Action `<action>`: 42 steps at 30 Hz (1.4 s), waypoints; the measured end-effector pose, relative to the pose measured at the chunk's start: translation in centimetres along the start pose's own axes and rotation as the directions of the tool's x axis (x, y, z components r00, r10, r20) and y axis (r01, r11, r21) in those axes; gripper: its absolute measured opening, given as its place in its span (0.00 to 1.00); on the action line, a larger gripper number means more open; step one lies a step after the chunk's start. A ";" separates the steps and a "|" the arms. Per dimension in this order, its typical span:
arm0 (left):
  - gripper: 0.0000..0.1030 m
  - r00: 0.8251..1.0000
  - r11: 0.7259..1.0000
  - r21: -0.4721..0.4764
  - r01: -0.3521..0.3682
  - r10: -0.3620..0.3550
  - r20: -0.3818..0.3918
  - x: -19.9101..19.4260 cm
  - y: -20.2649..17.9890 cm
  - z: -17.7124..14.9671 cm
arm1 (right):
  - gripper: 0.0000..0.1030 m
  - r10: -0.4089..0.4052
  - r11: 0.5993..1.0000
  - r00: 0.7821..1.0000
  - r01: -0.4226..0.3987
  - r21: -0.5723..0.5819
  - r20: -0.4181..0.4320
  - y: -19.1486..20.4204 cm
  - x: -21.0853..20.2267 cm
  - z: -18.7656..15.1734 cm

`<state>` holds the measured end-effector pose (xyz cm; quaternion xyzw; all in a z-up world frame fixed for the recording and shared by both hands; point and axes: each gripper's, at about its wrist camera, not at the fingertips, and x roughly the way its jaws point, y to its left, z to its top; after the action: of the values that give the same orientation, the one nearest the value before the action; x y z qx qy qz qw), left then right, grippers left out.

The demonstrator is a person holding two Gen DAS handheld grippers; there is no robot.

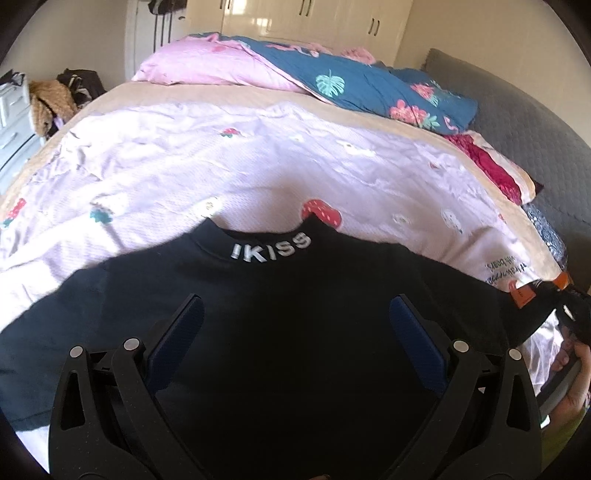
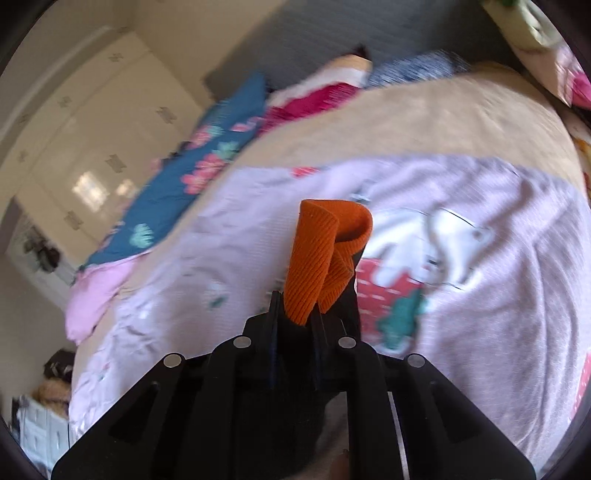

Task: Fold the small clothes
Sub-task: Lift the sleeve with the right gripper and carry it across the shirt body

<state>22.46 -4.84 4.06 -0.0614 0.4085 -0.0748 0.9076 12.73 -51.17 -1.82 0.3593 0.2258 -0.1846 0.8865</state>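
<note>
A black top (image 1: 332, 269) with "IKISS" in white on its collar (image 1: 271, 248) lies spread on the bed, collar pointing away from me. My left gripper (image 1: 297, 301) hovers over its middle, jaws wide open, nothing between the blue pads (image 1: 177, 332). At the right edge of the left wrist view a hand (image 1: 570, 373) holds my right gripper (image 1: 574, 314) at the top's sleeve end. In the right wrist view my right gripper (image 2: 295, 306) is shut on the sleeve's orange ribbed cuff (image 2: 325, 243), which sticks up past the fingertips, with black sleeve fabric below.
A lilac sheet (image 1: 258, 158) printed with strawberries covers a tan blanket (image 2: 443, 122). A blue floral quilt (image 1: 369, 88), a pink pillow (image 1: 207, 66) and a grey padded headboard (image 1: 535, 140) lie beyond. Wardrobe doors (image 1: 314, 18) stand behind; drawers (image 1: 14, 122) with piled clothes are left.
</note>
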 end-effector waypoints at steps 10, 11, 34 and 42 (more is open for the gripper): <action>0.92 0.998 0.995 -0.082 -0.056 0.059 0.026 -1.8 3.5 0.9 | 0.12 0.217 0.962 0.976 -0.216 -0.168 -0.013 6.9 -2.6 -0.9; 0.92 0.998 0.994 -0.087 -0.058 0.060 0.025 -1.9 3.6 0.9 | 0.12 0.231 0.956 0.973 -0.230 -0.182 -0.019 7.4 -2.7 -1.0; 0.92 0.988 0.945 -0.293 0.145 -0.151 0.001 -1.7 8.8 -0.7 | 0.12 0.460 0.669 0.810 -0.586 -0.458 -0.364 20.3 -5.0 -13.5; 0.92 0.964 0.908 -0.356 0.223 -0.260 -0.058 1.0 9.1 -1.8 | 0.12 0.410 0.614 0.794 -0.604 -0.508 -0.448 22.0 -3.6 -17.8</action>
<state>22.55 3.81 0.58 -0.2661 0.4511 -0.1167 0.8439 15.79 -22.87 0.86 0.1144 0.2878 0.2175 0.9256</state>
